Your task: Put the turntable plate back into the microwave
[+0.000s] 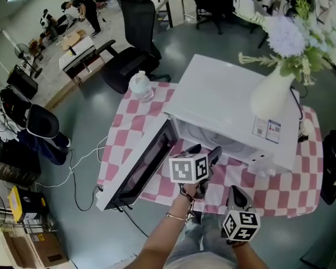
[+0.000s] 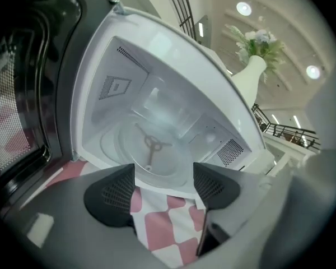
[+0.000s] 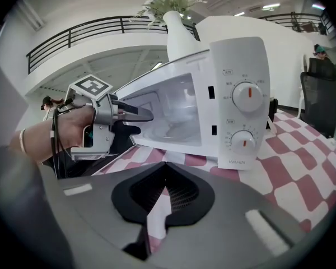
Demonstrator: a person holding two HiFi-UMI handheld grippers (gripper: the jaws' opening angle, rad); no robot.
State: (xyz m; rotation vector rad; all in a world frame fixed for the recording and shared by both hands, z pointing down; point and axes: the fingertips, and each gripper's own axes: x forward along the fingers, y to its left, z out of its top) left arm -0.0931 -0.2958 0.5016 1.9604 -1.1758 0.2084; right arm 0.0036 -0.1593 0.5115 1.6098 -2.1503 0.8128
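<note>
left tongs point(image 2: 162, 190) gape wide, nothing between them, at the microwave point(image 2: 173, 66) mouth. turntable plate point(image 2: 157, 153) lies on the cavity floor at 12 o'clock, its rim near the front lip. door point(image 2: 22, 94) hangs out at 9 o'clock. my right tongs point(image 3: 163, 175) are pinched together, empty.

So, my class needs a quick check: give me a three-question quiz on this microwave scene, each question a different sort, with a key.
1. What stands on top of the microwave? A a white vase; B a kettle; C a bowl.
2. True or false: the turntable plate lies inside the microwave.
3. Fill in: the fingers of the left gripper stand ___, with nothing between them.
Key: 1 A; 2 true; 3 open.
</note>
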